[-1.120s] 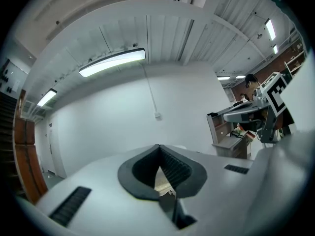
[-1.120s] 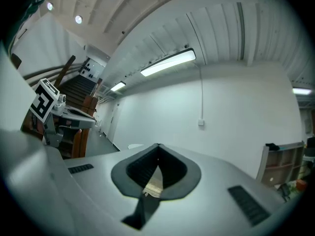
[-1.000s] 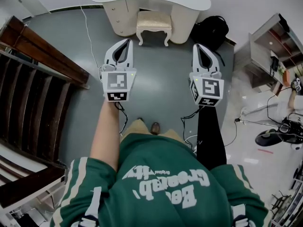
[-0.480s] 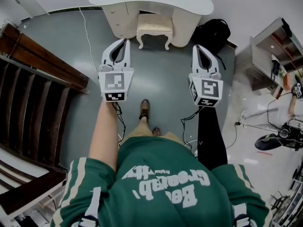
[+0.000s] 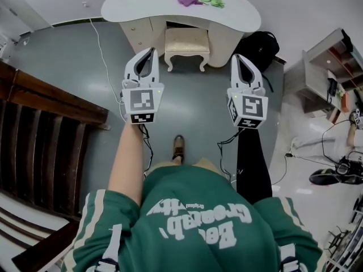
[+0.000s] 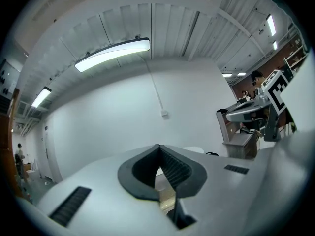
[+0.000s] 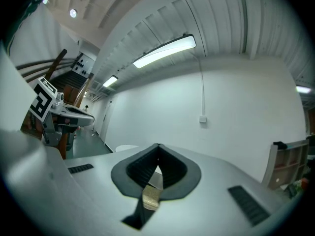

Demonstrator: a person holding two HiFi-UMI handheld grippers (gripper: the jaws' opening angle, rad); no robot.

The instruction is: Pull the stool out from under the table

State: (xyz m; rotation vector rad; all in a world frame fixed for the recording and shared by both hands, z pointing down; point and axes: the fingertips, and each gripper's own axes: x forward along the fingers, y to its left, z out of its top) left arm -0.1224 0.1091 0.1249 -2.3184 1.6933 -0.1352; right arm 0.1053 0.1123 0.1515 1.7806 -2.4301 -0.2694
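Both of my tongs are shut tight with nothing in them. The left tongs (image 5: 151,51) and the right tongs (image 5: 236,56) point level and forward, side by side with a gap between them, and in each gripper view the ribbed pads meet at the tip.

The stool (image 5: 186,41) stands ahead of me on the grey floor (image 5: 193,101). It is tucked into the knee gap of the white desk (image 5: 127,5): its back half is under the top, while the front of the seat and the two front legs stick out. It lies between my two tongs' lines and is apart from both.

It has a padded gold seat on a cream frame with curved legs. I judge the frame to be stiff and the stool fairly light, likely to slide easily on this smooth floor. The cushion would give and slip under the pads, so I would open up and grip the front rail of the frame just below the seat, one pair of tongs near each corner, and pull straight back and low to avoid tipping it.
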